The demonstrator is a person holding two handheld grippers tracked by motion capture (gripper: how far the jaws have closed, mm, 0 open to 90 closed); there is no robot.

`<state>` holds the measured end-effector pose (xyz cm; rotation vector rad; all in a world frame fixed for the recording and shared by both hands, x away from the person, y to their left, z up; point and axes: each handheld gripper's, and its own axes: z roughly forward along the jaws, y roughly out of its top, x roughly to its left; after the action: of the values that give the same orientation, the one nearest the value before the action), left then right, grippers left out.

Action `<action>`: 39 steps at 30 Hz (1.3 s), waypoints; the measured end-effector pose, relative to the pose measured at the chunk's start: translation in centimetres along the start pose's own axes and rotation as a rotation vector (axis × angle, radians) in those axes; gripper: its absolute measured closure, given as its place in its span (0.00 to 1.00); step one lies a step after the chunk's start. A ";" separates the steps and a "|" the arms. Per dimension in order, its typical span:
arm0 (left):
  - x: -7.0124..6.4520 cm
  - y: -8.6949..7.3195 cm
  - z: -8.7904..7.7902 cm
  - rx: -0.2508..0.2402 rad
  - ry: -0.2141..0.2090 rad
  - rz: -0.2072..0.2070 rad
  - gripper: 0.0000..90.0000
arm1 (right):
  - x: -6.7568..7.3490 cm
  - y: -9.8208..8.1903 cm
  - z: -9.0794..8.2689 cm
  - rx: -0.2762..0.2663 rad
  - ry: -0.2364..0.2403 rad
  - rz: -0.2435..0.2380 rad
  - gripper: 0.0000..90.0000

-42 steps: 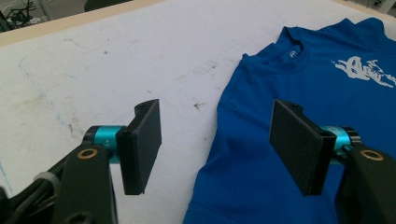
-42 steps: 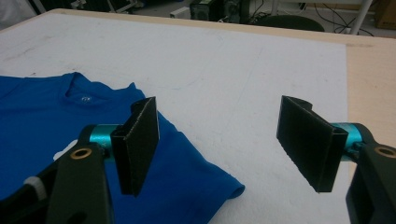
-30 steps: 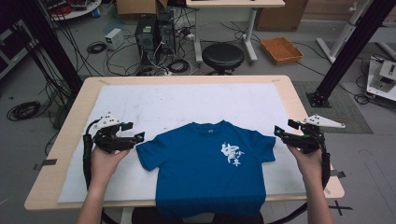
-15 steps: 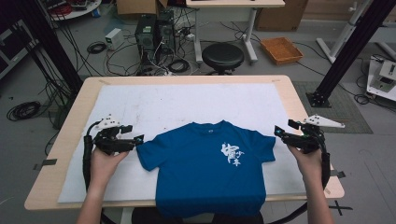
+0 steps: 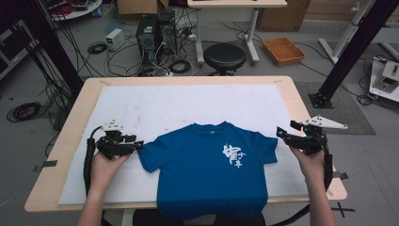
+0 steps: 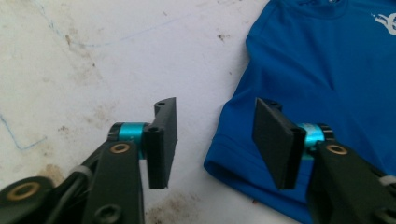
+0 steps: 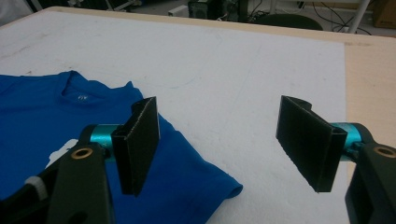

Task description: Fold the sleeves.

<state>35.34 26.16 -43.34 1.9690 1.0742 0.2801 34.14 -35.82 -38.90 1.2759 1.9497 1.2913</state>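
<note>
A blue T-shirt (image 5: 207, 165) with white print lies flat, front up, on the white mat, its bottom hem hanging over the near table edge. My left gripper (image 5: 136, 145) sits low at the shirt's left sleeve. In the left gripper view its jaws (image 6: 212, 135) have just been closing and still stand apart, with the sleeve hem (image 6: 233, 158) between them and not pinched. My right gripper (image 5: 281, 134) hovers open at the right sleeve. In the right gripper view the sleeve tip (image 7: 196, 186) lies below the wide gap (image 7: 224, 140).
A stained white mat (image 5: 188, 103) covers most of the wooden table (image 5: 301, 108). Beyond the far edge stand a black stool (image 5: 224, 55), computer towers (image 5: 150, 33) with floor cables and an orange tray (image 5: 283, 50). Black frame posts rise at both sides.
The left gripper has sunk slightly toward the mat at the left sleeve, and its jaws look narrower. The right gripper and the shirt have stayed put.
</note>
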 end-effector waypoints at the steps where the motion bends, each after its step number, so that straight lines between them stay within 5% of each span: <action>1: 0.0 0.0 0.0 0.000 0.000 0.000 0.60 | 0.0 0.0 0.0 0.001 0.000 0.001 0.33; 14: 0.4 -0.6 0.4 0.061 -0.043 -0.053 0.88 | 0.0 0.0 0.0 -0.001 0.001 0.003 0.33; 18: 0.4 -0.5 0.2 0.039 -0.076 -0.058 0.97 | -0.1 0.0 -0.1 -0.001 0.002 0.001 0.33; 25: -0.3 0.3 -0.3 0.002 -0.162 -0.109 0.98 | -0.2 0.0 -0.2 -0.005 0.002 0.004 0.33; 39: -6.6 4.2 1.2 -0.068 -0.328 -0.063 0.98 | -0.3 0.2 -0.5 -0.018 0.001 0.012 0.33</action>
<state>34.44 19.22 -39.64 1.8382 0.8985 -0.0411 33.99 -36.30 -38.55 1.2799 1.9297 1.3129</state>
